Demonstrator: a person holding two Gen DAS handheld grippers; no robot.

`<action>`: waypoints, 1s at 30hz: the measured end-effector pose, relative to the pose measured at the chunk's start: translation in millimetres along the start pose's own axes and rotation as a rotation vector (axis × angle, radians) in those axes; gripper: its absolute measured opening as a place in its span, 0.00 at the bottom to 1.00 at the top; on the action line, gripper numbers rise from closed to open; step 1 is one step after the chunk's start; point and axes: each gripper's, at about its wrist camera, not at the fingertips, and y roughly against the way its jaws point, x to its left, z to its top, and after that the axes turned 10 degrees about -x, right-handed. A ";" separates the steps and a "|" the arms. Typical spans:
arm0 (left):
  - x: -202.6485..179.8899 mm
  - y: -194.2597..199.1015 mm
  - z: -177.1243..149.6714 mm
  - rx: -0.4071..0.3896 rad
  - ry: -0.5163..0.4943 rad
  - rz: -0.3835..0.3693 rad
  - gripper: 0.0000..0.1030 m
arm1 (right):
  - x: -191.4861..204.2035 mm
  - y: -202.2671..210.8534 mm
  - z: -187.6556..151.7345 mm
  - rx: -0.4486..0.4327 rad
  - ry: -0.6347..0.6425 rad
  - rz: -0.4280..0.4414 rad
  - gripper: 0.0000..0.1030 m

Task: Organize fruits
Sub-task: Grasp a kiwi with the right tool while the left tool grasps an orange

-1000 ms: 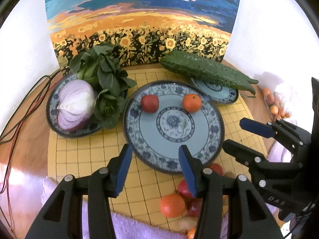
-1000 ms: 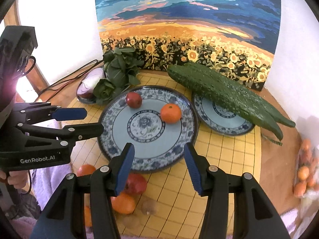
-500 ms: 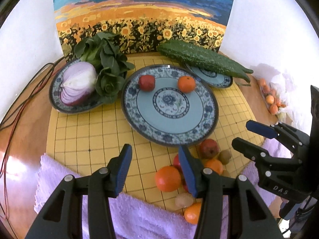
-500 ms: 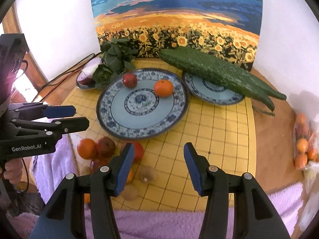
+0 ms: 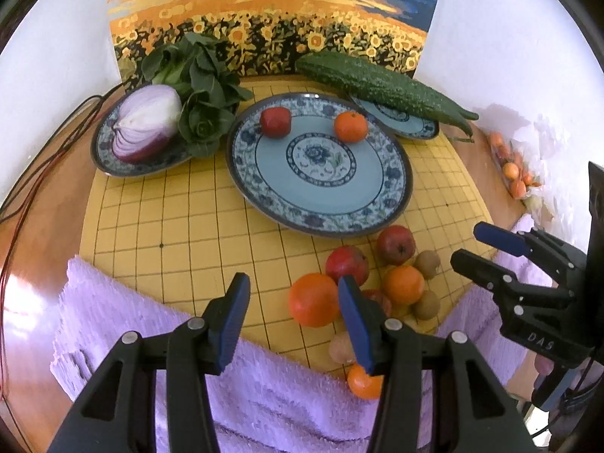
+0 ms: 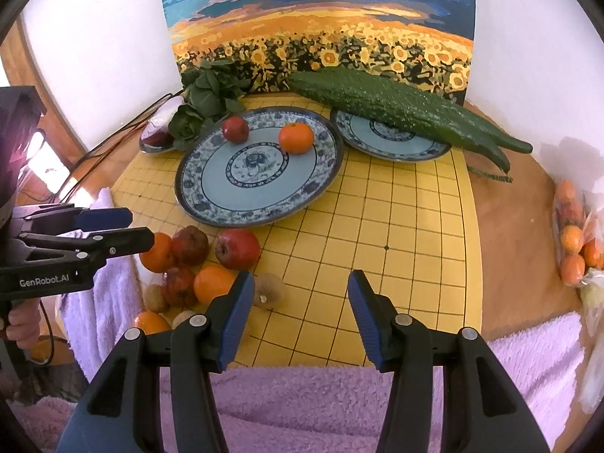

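A large blue patterned plate [image 5: 321,222] [image 6: 241,211] lies on the yellow grid mat and bears a red apple [image 5: 275,121] [image 6: 234,129] and an orange [image 5: 350,126] [image 6: 296,137]. A pile of loose fruit lies in front of it: a big orange [image 5: 313,304], red apples [image 5: 395,244] [image 6: 238,248], another orange [image 5: 403,285] [image 6: 213,283] and brown kiwis [image 5: 428,263]. My left gripper [image 5: 294,321] [image 6: 141,226] hangs open above the pile's left side, holding nothing. My right gripper [image 6: 300,313] [image 5: 468,243] stands open over bare mat to the pile's right.
Behind the big plate, a halved red onion [image 5: 147,128] and leafy greens [image 5: 200,87] share a plate. A long bumpy green gourd [image 5: 377,83] rests on a small plate [image 6: 392,143]. A bag of small oranges [image 6: 573,241] lies far right. A purple towel [image 5: 158,339] covers the near edge; cables run left.
Both grippers have drawn back toward the near edge and sunk slightly, so the fruit pile and the purple towel have come into fuller view. The jaws stand as wide as before.
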 end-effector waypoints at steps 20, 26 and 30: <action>-2.2 -8.2 -9.1 0.024 0.013 -0.033 0.50 | -6.7 -5.7 -11.0 0.044 -0.029 0.021 0.51; -1.4 -8.7 -8.6 0.019 0.013 -0.042 0.48 | -4.4 -8.1 -10.3 0.054 -0.018 0.030 0.51; -0.7 -10.1 -8.2 0.020 0.017 -0.046 0.44 | -3.1 -10.0 -9.5 0.061 -0.016 0.044 0.51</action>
